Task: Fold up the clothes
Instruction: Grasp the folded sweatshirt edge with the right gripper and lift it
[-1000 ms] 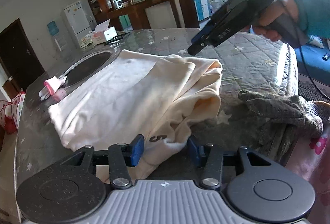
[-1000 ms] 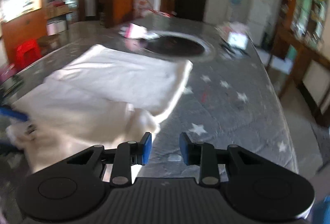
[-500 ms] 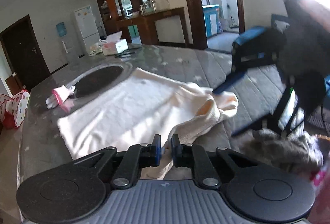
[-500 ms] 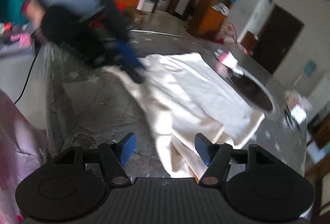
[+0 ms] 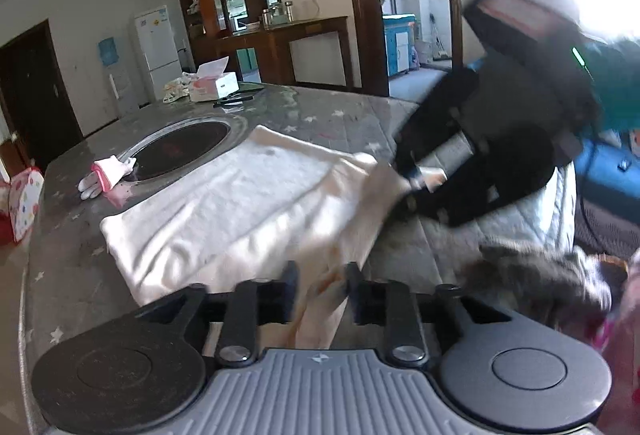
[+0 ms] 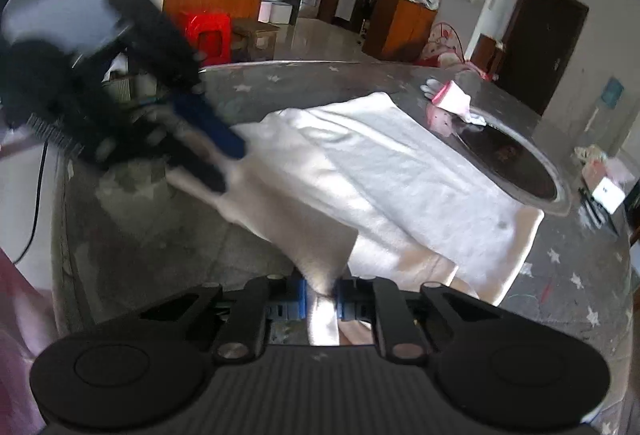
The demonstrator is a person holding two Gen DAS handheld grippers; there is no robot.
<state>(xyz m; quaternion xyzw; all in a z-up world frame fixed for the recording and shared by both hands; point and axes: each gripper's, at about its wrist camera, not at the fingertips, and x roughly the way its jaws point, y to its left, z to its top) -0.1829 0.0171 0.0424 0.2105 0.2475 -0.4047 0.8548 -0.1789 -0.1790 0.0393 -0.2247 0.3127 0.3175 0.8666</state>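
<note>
A cream garment (image 5: 240, 203) lies spread on the star-patterned table (image 5: 68, 259). In the left wrist view my left gripper (image 5: 322, 287) sits at the garment's near edge. Its jaws are opening, and a hanging fold of the cloth lies between them. My right gripper (image 5: 412, 183) has come in from the right at the garment's right corner. In the right wrist view the right gripper (image 6: 322, 297) is closing, and its blue pads pinch a ridge of the garment (image 6: 380, 163). The left gripper (image 6: 226, 169) shows blurred at the upper left, over the cloth's other end.
A grey-brown garment (image 5: 540, 275) is heaped at the table's right edge. A pink and white glove (image 5: 106, 175) lies beside a round dark inset (image 5: 180, 151) at the far side. A tissue box (image 5: 214, 85) stands behind it. A teal sleeve (image 5: 616, 87) holds the right gripper.
The right gripper swung down onto the garment's right corner, widened, then closed on the cloth. The left jaws closed, then spread again around the near fold. The bunched corner is now drawn out.
</note>
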